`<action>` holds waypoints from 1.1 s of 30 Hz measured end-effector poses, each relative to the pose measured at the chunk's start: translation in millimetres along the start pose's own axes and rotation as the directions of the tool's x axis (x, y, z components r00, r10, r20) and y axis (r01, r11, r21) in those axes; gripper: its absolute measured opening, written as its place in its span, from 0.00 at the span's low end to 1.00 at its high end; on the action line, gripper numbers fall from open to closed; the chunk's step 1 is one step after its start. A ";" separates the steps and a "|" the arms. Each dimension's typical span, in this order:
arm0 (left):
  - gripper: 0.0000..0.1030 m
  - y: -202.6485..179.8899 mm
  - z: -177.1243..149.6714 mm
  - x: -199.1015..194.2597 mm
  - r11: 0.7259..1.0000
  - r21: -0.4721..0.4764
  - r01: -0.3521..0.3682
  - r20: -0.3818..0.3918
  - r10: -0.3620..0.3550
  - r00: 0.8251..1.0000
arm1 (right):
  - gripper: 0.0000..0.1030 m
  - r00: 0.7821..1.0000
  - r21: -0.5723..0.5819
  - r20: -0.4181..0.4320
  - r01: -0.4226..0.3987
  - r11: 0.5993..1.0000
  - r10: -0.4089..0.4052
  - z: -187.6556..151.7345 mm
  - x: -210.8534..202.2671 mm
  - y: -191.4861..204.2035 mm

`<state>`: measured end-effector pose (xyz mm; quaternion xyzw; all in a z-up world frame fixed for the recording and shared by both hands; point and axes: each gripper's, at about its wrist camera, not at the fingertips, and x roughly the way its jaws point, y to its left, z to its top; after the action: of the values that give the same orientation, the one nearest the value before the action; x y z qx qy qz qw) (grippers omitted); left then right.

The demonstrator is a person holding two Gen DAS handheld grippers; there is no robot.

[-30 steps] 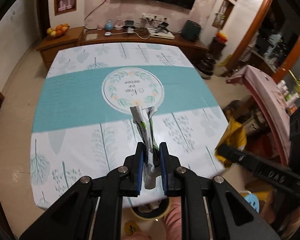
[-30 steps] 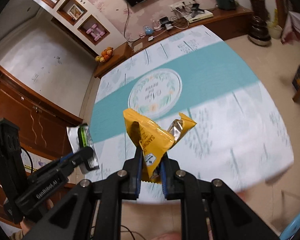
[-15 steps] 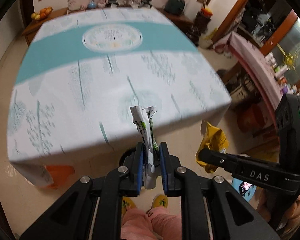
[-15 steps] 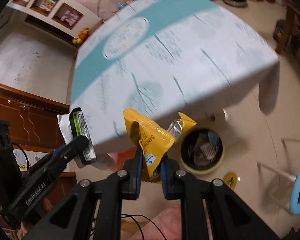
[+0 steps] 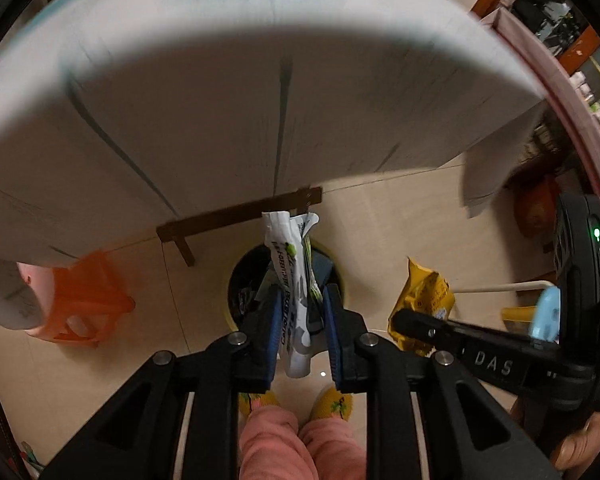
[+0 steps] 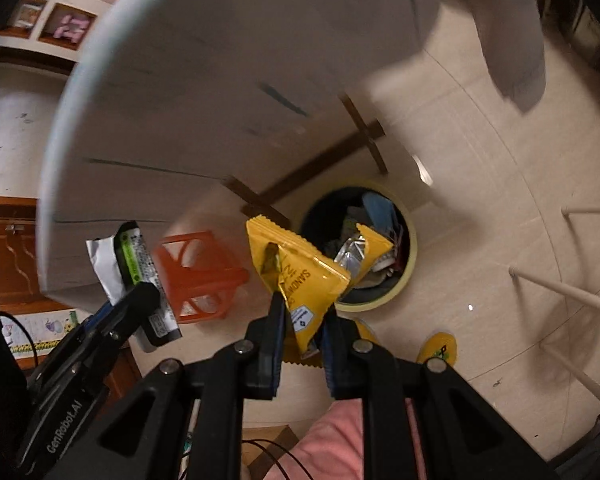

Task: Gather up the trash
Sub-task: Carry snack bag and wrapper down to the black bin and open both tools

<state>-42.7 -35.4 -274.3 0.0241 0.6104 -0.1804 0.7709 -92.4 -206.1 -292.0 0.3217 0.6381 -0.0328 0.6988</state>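
My left gripper (image 5: pixel 300 300) is shut on a white and green wrapper (image 5: pixel 290 272) and holds it right above a round yellow-rimmed trash bin (image 5: pixel 240 284) on the floor. My right gripper (image 6: pixel 302 312) is shut on a yellow snack packet (image 6: pixel 300 268), held above the floor just left of the same bin (image 6: pixel 404 284), which has several scraps inside. The yellow packet (image 5: pixel 424 300) shows at the right in the left wrist view. The white and green wrapper (image 6: pixel 134 260) shows at the left in the right wrist view.
The table's hanging cloth (image 5: pixel 220 100) fills the upper part of both views, with its wooden foot bar (image 5: pixel 236 216) behind the bin. An orange plastic stool (image 5: pixel 88 300) stands left of the bin. My pink trouser legs and yellow slippers (image 5: pixel 332 404) are below.
Both grippers have dropped from table height down below the table edge, toward the floor. The bin is now close under them. Both still hold their wrappers.
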 end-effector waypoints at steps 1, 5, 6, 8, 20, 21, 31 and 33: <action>0.19 1.3 -1.1 11.1 1.000 -0.006 -0.003 -0.002 0.003 1.000 | 0.16 1.000 0.004 -0.009 0.000 1.000 0.000 0.5 13.8 -7.5; 0.26 11.8 -7.0 64.8 0.999 -0.032 -0.021 -0.003 0.021 1.000 | 0.19 0.999 0.014 -0.036 0.016 1.000 -0.015 4.7 71.9 -34.2; 0.27 14.5 -8.0 76.8 0.999 -0.033 -0.025 0.001 0.025 1.000 | 0.20 0.999 0.018 -0.039 0.016 1.000 -0.015 7.8 88.9 -41.5; 0.32 20.3 -11.4 94.7 0.999 -0.030 -0.036 0.014 0.036 0.999 | 0.21 0.999 0.025 -0.039 0.009 1.000 -0.008 12.3 110.2 -49.3; 0.79 41.7 -29.9 164.1 0.991 -0.002 -0.134 0.015 0.134 0.991 | 0.55 1.000 -0.003 0.001 0.000 1.000 0.000 34.4 201.8 -72.7; 0.82 43.8 -31.2 165.3 0.990 -0.005 -0.138 0.011 0.138 0.990 | 0.57 1.000 -0.011 0.004 0.001 1.000 -0.001 34.2 202.4 -72.2; 0.99 51.8 -37.6 160.7 0.981 -0.042 -0.187 0.049 0.189 0.981 | 0.64 0.995 -0.106 0.087 0.059 0.993 -0.050 28.0 202.0 -67.8; 0.99 50.4 -36.8 154.9 0.981 -0.050 -0.188 0.052 0.190 0.980 | 0.65 0.994 -0.122 0.094 0.070 0.990 -0.059 26.8 198.6 -66.3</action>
<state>-32.1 -17.4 -440.0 0.0598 0.5873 -0.0932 0.8018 -62.9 -199.3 -500.9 0.2544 0.6170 -0.0298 0.7441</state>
